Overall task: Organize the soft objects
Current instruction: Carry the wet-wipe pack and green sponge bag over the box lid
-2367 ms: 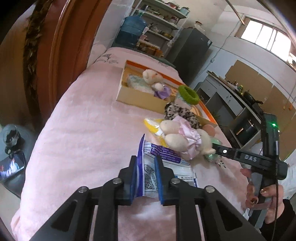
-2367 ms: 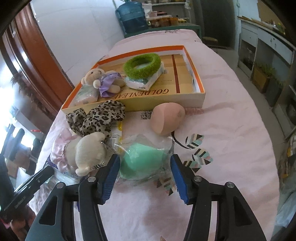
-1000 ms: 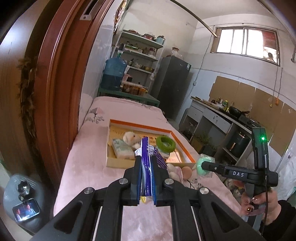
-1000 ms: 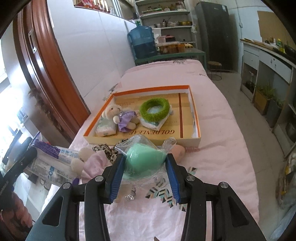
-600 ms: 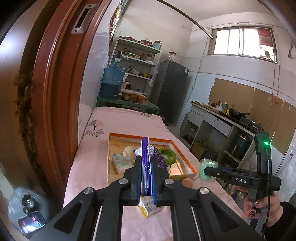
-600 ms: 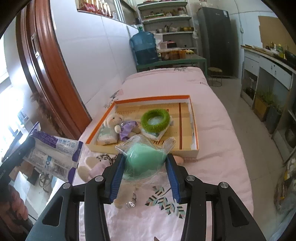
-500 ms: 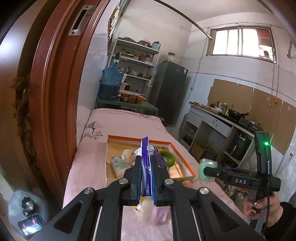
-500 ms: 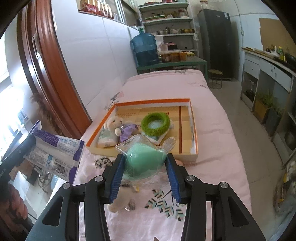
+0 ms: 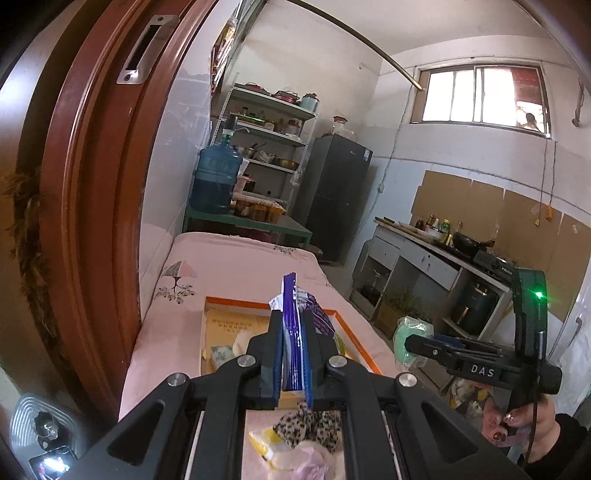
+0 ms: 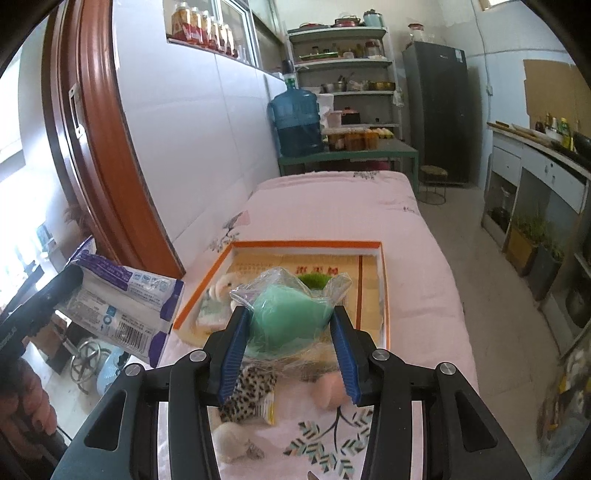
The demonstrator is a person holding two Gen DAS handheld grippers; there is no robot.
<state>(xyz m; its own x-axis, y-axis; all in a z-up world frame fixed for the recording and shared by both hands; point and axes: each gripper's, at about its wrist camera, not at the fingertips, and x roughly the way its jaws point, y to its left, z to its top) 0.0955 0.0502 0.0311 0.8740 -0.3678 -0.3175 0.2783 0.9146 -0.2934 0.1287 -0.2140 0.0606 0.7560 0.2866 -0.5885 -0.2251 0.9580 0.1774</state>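
- Left gripper (image 9: 291, 363) clamped on flat purple-and-white plastic packet (image 9: 293, 332); light, floppy, slippery film.
- Right gripper (image 10: 290, 345) half-spread, squeezing bagged green sponge (image 10: 291, 317); squashy. Both aloft near orange-rimmed cardboard tray (image 10: 384, 295).

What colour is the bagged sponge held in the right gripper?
Mint green, inside a clear plastic bag; the bagged sponge shows best in the right wrist view.

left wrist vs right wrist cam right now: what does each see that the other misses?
Left wrist only: bright window, the hand holding the right gripper.

Right wrist only: peach egg-shaped sponge on the pink blanket, row of jars on the high ledge.

Both: orange-rimmed cardboard box, blue-and-white plastic packet pinched in the left gripper, bagged green sponge, blue water jug.
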